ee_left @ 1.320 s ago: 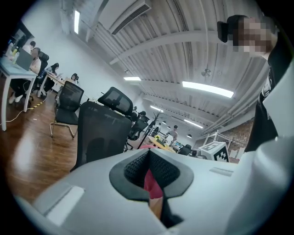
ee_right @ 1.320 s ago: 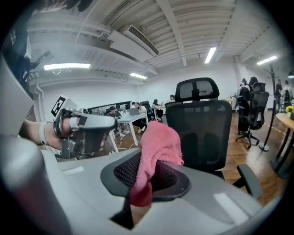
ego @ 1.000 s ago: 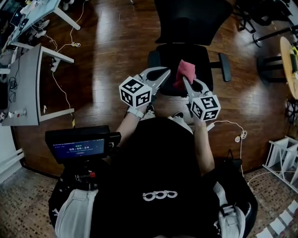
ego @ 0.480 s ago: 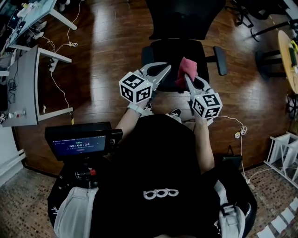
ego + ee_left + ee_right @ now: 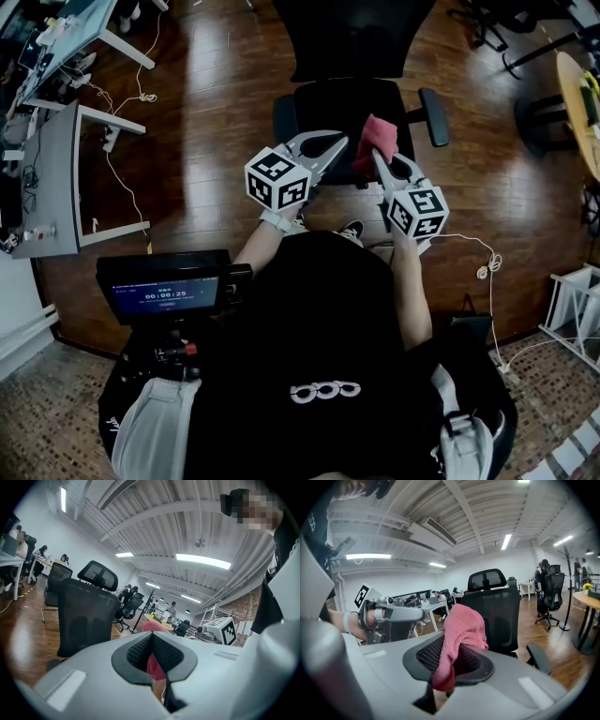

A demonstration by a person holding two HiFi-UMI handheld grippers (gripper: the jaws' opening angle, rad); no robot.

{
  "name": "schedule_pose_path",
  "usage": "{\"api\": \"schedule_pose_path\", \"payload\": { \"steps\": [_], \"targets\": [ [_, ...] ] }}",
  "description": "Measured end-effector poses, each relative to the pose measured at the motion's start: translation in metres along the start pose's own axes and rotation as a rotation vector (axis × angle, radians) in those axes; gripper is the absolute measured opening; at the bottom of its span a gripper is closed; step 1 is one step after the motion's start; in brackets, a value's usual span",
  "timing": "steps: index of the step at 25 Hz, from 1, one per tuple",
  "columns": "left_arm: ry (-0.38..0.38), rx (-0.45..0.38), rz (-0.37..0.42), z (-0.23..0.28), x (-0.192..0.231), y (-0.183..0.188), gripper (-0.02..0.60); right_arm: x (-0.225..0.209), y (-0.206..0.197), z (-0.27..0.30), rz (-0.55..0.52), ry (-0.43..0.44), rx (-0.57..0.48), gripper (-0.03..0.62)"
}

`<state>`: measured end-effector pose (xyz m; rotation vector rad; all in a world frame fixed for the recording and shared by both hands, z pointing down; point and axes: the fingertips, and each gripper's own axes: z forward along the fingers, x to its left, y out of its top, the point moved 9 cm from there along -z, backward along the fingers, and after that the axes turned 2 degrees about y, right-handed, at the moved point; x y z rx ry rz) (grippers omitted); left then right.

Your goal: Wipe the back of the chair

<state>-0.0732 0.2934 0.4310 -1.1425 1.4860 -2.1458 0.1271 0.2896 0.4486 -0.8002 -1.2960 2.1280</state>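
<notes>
Chair shifted; R hand-held gripper: cloth.

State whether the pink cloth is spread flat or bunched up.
Bunched up: the pink cloth rises in a crumpled lump from the right gripper, whose jaws are shut on its lower part.

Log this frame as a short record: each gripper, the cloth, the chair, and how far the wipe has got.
left gripper: jaws together, holding nothing
right gripper: clamped on the pink cloth
pink cloth: bunched, sticking up past the jaw tips
office chair: black, seat on the near side, armrests out to both sides
backrest: dark mesh, upright, beyond both grippers; cloth not on it
wipe: not yet begun
</notes>
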Motion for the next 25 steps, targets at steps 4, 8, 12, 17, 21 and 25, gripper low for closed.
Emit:
{"api": "schedule_pose_path", "payload": {
  "steps": [4,8,12,17,21,25],
  "targets": [
    [-0.016,0.016,0.004,0.000,-0.001,-0.003,-0.008,0.003,-0.002,0.002,0.011,-0.006,-0.006,0.043],
    [-0.022,0.026,0.005,0.007,-0.009,0.004,-0.008,-0.002,0.004,-0.005,0.019,-0.010,-0.007,0.043],
    [-0.025,0.041,0.012,0.030,-0.038,-0.004,-0.008,-0.021,-0.002,-0.034,0.025,-0.004,-0.017,0.043],
    [-0.038,0.056,0.014,0.035,-0.041,0.000,-0.008,-0.021,0.004,-0.036,0.029,-0.003,-0.018,0.043],
    [-0.054,0.061,0.014,0.025,-0.029,0.001,-0.008,-0.009,0.004,-0.023,0.030,-0.013,-0.020,0.043],
    [-0.061,0.067,0.016,0.020,-0.026,-0.004,-0.008,-0.002,-0.002,-0.021,0.032,-0.023,-0.021,0.043]
  ]
}}
